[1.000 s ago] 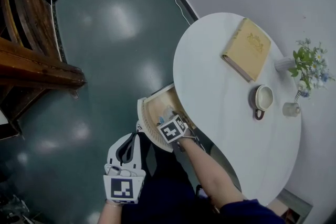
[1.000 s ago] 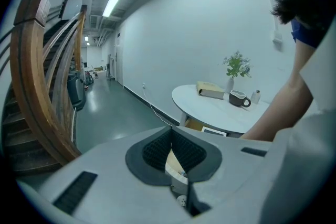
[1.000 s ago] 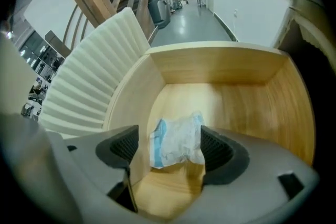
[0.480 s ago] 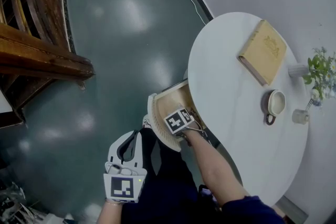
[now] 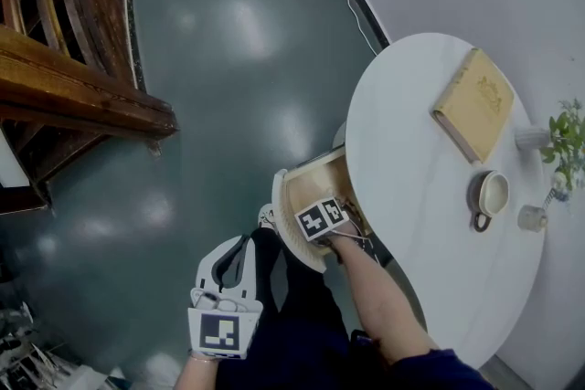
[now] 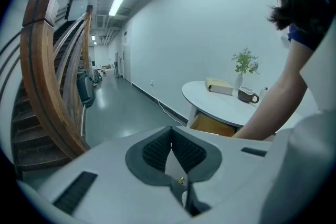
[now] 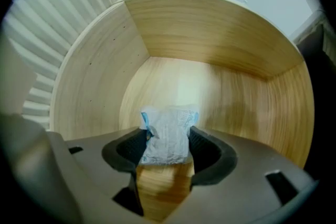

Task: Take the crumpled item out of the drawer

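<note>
Open drawer [image 7: 210,34] below the white round table [image 5: 411,196], seen from above. The right gripper [image 7: 168,138] points down into the drawer; its jaws have just been closing and now press on both sides of the crumpled item [image 7: 167,131], a white and blue packet lying on the drawer floor near the front. Reaching and grasping appear done; lifting the item clear of the drawer is not yet done. The left gripper [image 6: 170,136], jaws together and empty, hangs well apart to the left, over the floor.

Glossy dark floor [image 5: 228,105], apparently wooden stairs [image 5: 82,100]
</note>
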Demonstrator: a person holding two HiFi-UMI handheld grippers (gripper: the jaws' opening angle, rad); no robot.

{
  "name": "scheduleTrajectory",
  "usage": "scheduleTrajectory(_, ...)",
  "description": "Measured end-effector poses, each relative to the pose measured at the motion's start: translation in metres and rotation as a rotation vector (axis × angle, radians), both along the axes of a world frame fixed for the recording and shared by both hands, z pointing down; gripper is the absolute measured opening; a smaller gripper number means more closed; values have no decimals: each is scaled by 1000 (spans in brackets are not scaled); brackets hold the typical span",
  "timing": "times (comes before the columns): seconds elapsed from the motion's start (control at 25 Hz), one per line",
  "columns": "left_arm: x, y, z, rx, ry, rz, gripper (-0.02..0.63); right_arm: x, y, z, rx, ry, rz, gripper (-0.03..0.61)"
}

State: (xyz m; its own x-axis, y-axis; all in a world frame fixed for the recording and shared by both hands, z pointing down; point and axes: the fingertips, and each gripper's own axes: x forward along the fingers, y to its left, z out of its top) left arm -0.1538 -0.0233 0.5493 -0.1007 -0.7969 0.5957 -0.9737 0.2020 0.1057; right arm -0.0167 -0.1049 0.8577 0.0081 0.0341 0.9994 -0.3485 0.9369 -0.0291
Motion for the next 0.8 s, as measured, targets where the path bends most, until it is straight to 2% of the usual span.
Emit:
scheduleTrajectory(0.28,0,-2,-2,7,-6,5,5,-4,-6,-4,32,-22,6,169)
scheduleTrajectory(0.56,-2,-3,-4,5,13,16,5,-10,-6,-17,53,-82,39,152)
scheduleTrajectory(0.8,2,-12,-11,22,6,42,5,-21,-4,-43,61,-189,64,150)
